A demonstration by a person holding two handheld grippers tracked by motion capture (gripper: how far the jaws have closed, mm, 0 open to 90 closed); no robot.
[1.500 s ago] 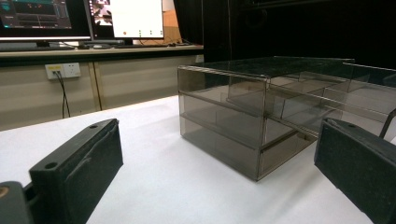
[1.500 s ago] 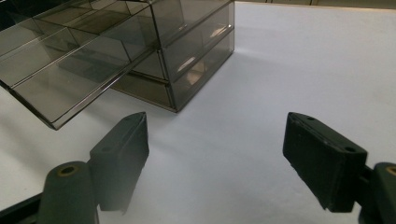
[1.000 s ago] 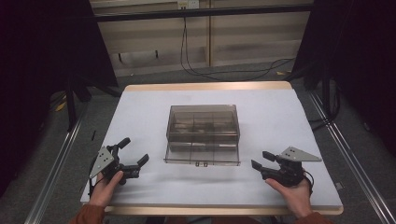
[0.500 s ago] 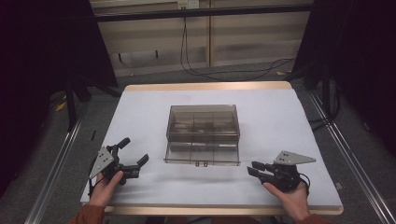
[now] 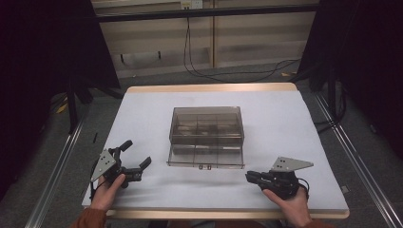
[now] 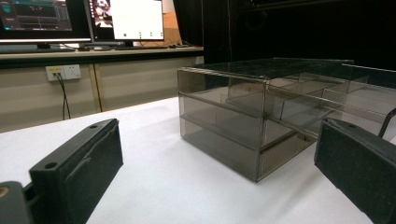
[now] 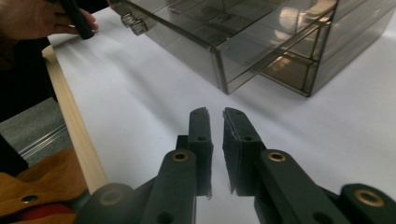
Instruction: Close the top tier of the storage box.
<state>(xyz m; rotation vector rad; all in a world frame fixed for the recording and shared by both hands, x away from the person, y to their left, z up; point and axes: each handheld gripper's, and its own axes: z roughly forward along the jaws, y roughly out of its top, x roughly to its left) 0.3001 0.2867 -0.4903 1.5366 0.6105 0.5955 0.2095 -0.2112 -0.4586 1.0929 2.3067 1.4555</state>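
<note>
- The bench (image 5: 157, 104) is sitting there with its white top, and a smoky see-through drawer box (image 5: 206, 126) is standing pretty much in the middle of it.
- The box's bottom drawer (image 5: 205, 157) is sticking out toward the near edge, with two little latches (image 5: 205, 167) on its front. You can see dividers inside splitting it into compartments.
- The left hand-held gripper (image 5: 135, 160) is hanging low at the near left of the bench, well apart from the box, in the person's left hand (image 5: 107, 187). Its jaws are standing wide apart with nothing between them, and in the left gripper view they're framing the box's corner.
- The right hand-held gripper (image 5: 251, 177) is sitting at the near right, near the drawer's right corner but not touching it, in the person's right hand (image 5: 290, 202). Its jaws are nearly together, just a thin slit between the pads, nothing in them.
- The right gripper's grey three-cornered plate (image 5: 291, 164) is sticking up on top.
- Far back, cables (image 5: 190, 52) are hanging down along a wall panel.
</note>
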